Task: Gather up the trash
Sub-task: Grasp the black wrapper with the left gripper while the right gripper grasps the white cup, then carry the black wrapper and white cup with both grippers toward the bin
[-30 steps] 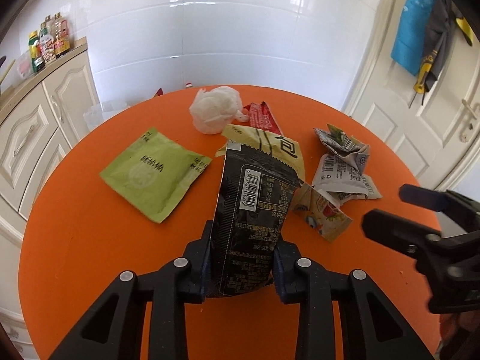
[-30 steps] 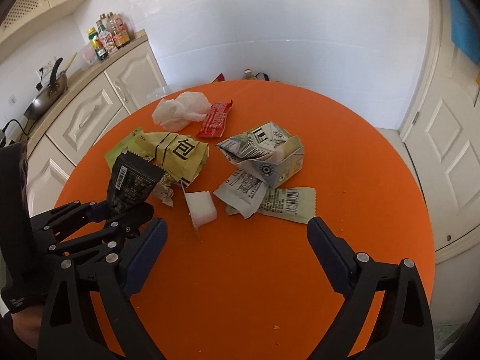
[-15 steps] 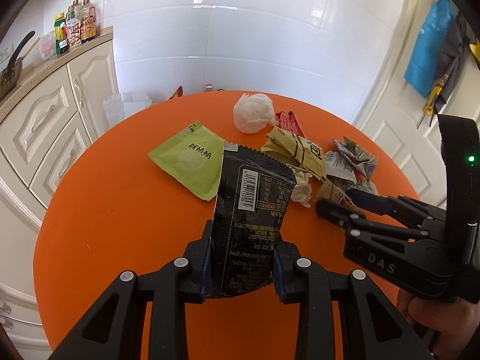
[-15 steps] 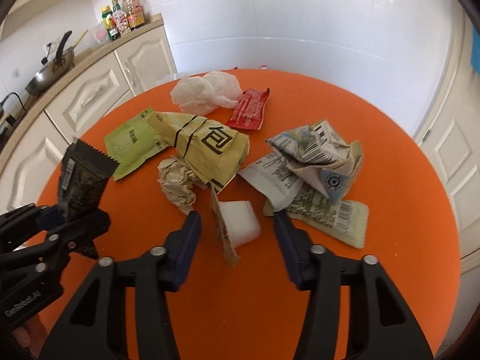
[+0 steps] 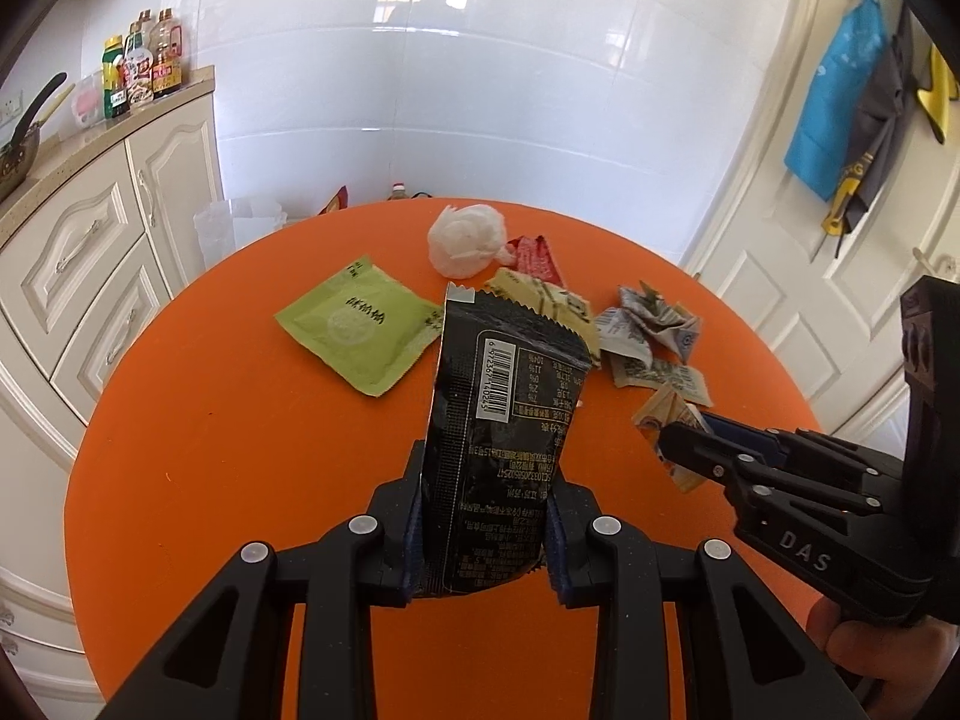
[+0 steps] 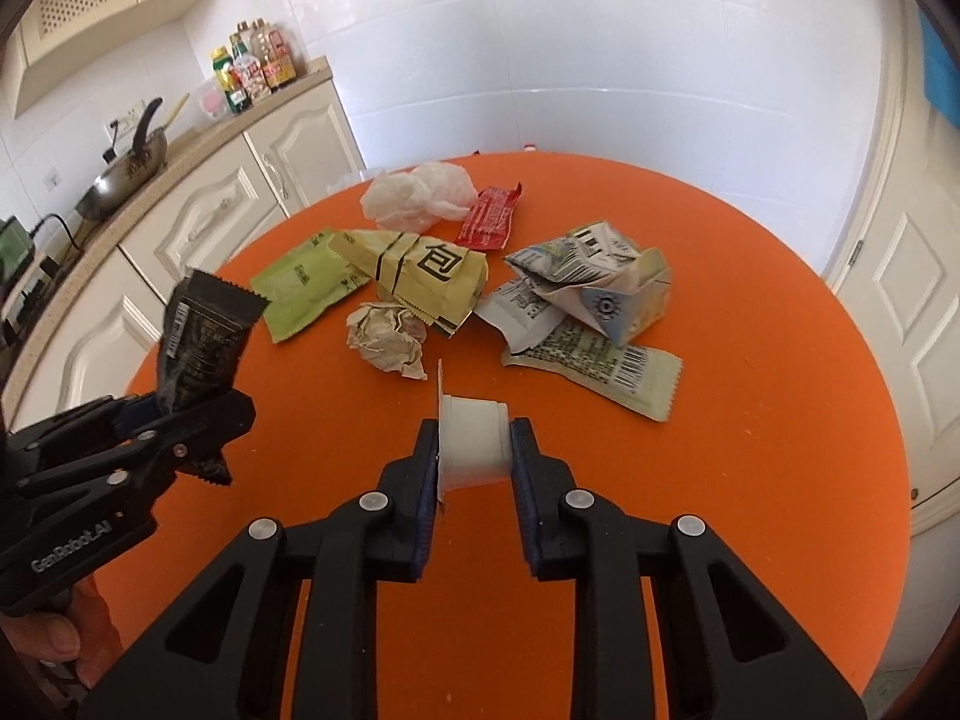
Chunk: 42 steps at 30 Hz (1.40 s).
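Right gripper [image 6: 474, 447] closing with pads pressing a small white cup [image 6: 474, 441] lying on its side, axis crosswise between the jaws, just above the orange table [image 6: 750, 480]; left gripper [image 5: 486, 519] clamped on an upright black wrapper [image 5: 498, 444]; remaining litter ahead, crumpled paper ball [image 6: 387, 339] nearest the right.

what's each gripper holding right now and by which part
Left gripper: black wrapper, by its lower end. Right gripper: jaws closing on small white cup, across its sides.

Wrappers are lying clustered on the table [image 6: 750, 480], a tissue [image 6: 417, 195] sitting behind them and a crumpled paper ball [image 6: 387, 339] in front.
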Available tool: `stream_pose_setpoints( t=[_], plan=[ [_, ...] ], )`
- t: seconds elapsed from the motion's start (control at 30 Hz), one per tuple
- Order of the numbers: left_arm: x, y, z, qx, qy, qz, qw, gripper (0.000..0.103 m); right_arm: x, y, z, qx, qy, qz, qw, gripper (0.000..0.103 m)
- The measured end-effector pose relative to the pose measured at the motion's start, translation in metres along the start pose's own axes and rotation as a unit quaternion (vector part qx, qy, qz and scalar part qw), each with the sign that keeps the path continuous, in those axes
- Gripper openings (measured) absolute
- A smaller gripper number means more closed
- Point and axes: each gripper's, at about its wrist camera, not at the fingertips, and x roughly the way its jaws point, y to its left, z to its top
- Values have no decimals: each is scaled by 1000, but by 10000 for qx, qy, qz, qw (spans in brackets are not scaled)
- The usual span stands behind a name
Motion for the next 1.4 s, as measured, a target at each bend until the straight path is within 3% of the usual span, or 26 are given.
stream_pose_setpoints(
  t=[0.1,0.13,0.17,0.23,0.4,0.57,0.77,1.1,1.27,1.4],
  plan=[
    [-48,3,-39,53,-94,-72,9999,28,-21,-4,-3,48,-170,-60,9998,22],
    [-47,0,-33,87,-134,-85,9998,28,-28,-5,-3,82,-237,-72,9997,22],
    [-72,-9,-64,122,-184,-93,9997,28,-35,-7,-4,119,-296,-61,9995,22],
    [-107,-21,-93,195,-265,-137,9994,28,-50,-12,-5,179,-430,-66,9989,22],
    [-144,-30,-102,415,-505,-269,9975,28,-93,-19,-6,231,-805,-132,9964,22],
    [-199,-52,-137,670,-760,-408,9940,28,-135,-27,-9,277,-1179,-264,9923,22],
    [-240,-81,-156,1017,-975,-783,9869,28,-190,-51,-16,440,-1591,-572,9846,22],
    [-229,-152,-149,1769,-871,-1615,9670,28,-277,-132,-50,1067,-2046,-1488,9616,22],
    [-205,-196,-155,2113,-507,-2043,9545,28,-301,-183,-76,1437,-1969,-1950,9500,22],
    [-178,-225,-166,2284,-27,-2282,9464,28,-296,-220,-99,1739,-1743,-2123,9457,22]
  ],
)
